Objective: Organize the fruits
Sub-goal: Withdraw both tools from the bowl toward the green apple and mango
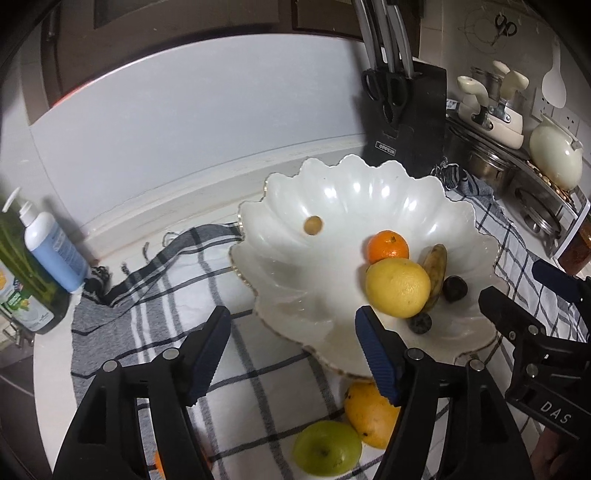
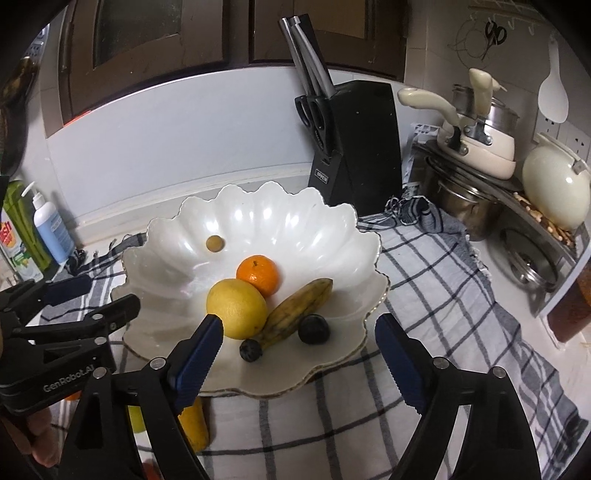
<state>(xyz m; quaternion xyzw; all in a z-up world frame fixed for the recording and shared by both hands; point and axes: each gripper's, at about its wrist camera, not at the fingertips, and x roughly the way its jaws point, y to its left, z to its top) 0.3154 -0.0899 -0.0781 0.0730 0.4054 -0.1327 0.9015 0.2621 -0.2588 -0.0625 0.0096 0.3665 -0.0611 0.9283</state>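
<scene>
White scalloped bowl [image 2: 184,236] held a lemon [image 2: 236,308], orange [image 2: 257,275] and banana [image 2: 299,310]; we kept both the left gripper [image 1: 291,354] and right gripper [image 2: 299,354] apart, empty. Mango [image 1: 369,413] and apple [image 1: 327,446] lay before the bowl; reaching them, we risked nudging its rim.

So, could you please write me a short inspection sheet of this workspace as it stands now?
Surface: pale counter under a checked cloth.
Job's things: scalloped white bowl holds a lemon, orange, browned banana, two dark fruits and a small round fruit; a mango and green apple lie on the cloth outside it.
Clutter: knife block, pots, bottles.
Grippers: left gripper open, nothing between its jaws; right gripper open, empty.
Cables: nothing seen.
Surroundings: white backsplash, dark cabinets above.
</scene>
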